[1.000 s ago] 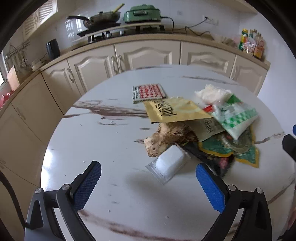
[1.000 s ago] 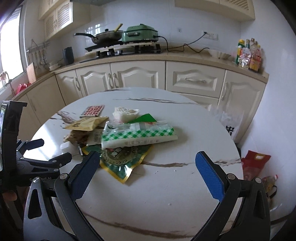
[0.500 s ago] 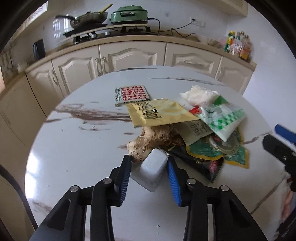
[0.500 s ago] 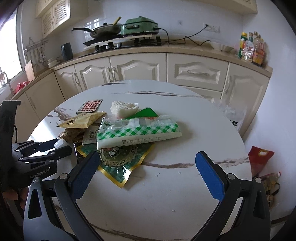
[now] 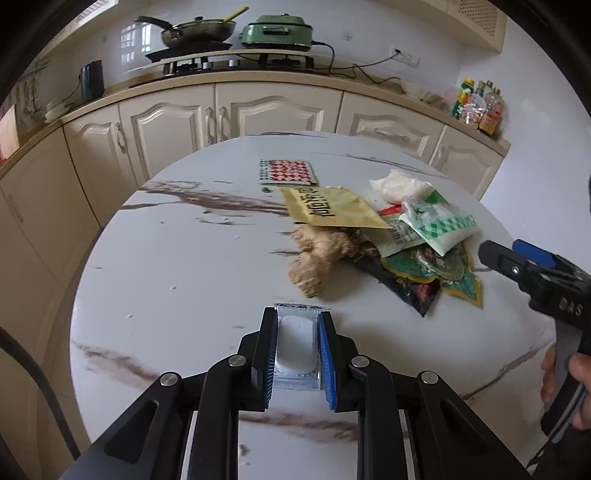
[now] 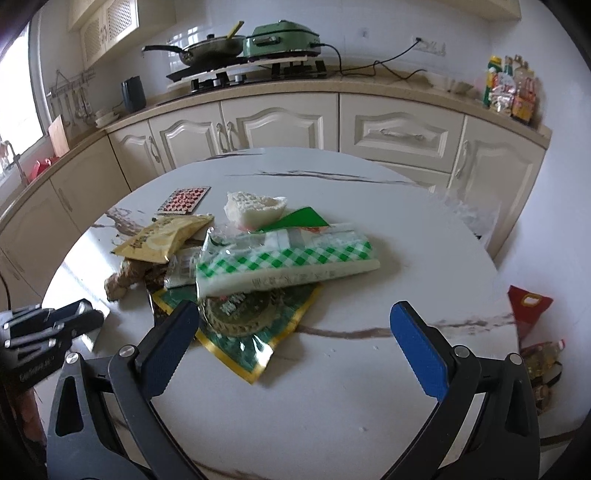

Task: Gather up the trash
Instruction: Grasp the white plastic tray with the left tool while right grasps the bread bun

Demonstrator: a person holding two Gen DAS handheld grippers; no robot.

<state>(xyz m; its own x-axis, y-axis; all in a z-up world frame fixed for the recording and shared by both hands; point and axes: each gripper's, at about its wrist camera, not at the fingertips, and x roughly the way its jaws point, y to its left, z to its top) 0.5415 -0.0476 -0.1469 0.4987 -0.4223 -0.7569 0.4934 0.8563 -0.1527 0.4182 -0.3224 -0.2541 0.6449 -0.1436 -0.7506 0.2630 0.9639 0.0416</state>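
My left gripper (image 5: 297, 319) is shut on a white packet in clear wrap (image 5: 296, 345) and holds it above the near part of the round marble table (image 5: 177, 266). A pile of trash lies further on: a ginger root (image 5: 317, 258), a yellow packet (image 5: 328, 208), a green checked bag (image 5: 441, 223), a green and gold wrapper (image 5: 439, 267), a white crumpled lump (image 5: 400, 186). My right gripper (image 6: 295, 325) is open and empty, near the green and gold wrapper (image 6: 243, 325) and the checked bag (image 6: 284, 262).
A red checked card (image 5: 288, 171) lies apart behind the pile. Kitchen cabinets (image 5: 229, 114) and a counter with a wok and a green cooker (image 5: 280, 31) stand behind the table. A red bag (image 6: 528, 304) lies on the floor at the right.
My left gripper closed on the white packet, lifted it and drew it back from the pile. My right gripper moved closer to the pile and stayed open.
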